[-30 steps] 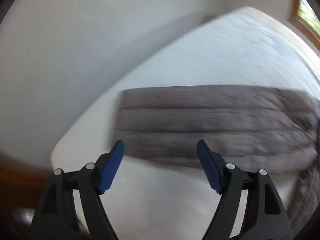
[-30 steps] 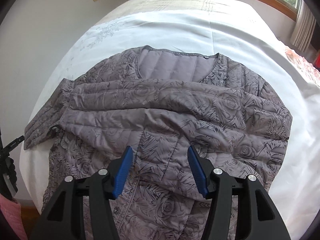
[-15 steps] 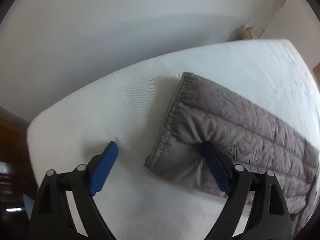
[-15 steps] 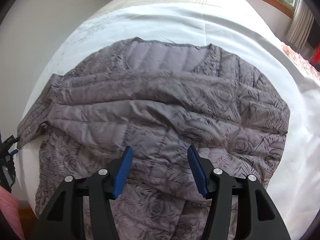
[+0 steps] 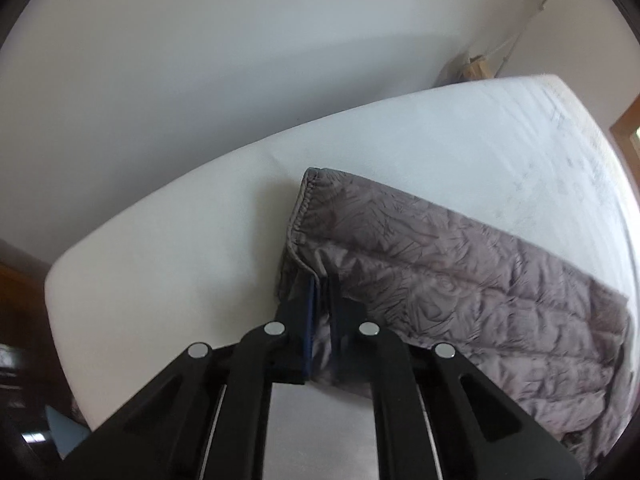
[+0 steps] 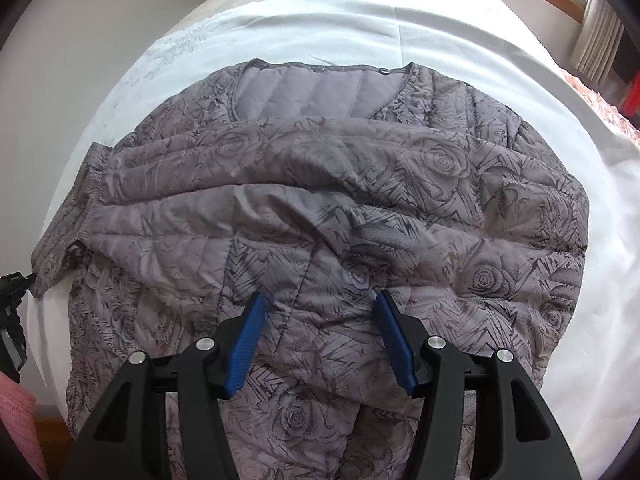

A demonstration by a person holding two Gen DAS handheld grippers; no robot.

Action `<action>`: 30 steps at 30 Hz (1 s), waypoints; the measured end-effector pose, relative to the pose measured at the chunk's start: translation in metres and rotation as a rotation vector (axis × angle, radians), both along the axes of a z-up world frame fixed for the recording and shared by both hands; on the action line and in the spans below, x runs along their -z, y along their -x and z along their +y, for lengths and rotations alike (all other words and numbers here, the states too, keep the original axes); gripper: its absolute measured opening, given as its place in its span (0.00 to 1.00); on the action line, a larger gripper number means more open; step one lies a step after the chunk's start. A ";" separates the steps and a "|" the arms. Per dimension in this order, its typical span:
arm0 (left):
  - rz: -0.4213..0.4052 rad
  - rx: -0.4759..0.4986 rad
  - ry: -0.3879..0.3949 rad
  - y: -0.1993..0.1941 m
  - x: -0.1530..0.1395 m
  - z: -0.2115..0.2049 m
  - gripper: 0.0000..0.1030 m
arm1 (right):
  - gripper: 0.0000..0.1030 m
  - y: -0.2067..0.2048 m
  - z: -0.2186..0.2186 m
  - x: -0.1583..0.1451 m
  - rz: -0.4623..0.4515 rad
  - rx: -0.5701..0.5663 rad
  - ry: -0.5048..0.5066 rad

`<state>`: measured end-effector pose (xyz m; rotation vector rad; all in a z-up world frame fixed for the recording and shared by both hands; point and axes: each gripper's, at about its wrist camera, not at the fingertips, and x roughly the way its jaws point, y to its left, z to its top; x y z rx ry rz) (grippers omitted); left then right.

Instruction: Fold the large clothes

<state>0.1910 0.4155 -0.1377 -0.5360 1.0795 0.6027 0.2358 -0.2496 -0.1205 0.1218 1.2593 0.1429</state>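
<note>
Pinching the cuff end of the jacket's sleeve (image 5: pixel 460 280), the left gripper (image 5: pixel 322 284) had its fingers drawn nearly together with the quilted fabric caught between them. The right gripper (image 6: pixel 318 304) hung over the jacket (image 6: pixel 320 208) with its blue pads (image 6: pixel 245 344) spread wide, holding nothing. The grey, rose-patterned garment lay front up on the white bed (image 6: pixel 460 32), collar away from the right gripper, one sleeve folded across the chest.
</note>
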 end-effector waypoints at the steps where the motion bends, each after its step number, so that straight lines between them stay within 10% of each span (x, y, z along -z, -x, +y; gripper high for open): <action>1: -0.010 -0.004 0.002 0.002 -0.001 0.000 0.04 | 0.56 0.001 -0.002 -0.001 0.000 0.004 -0.003; 16: -0.259 0.067 0.074 0.044 -0.064 -0.019 0.00 | 0.56 0.003 -0.005 -0.004 -0.011 0.001 0.003; 30: -0.410 0.679 0.187 -0.017 -0.133 -0.288 0.00 | 0.56 0.033 -0.037 -0.012 -0.031 0.056 -0.026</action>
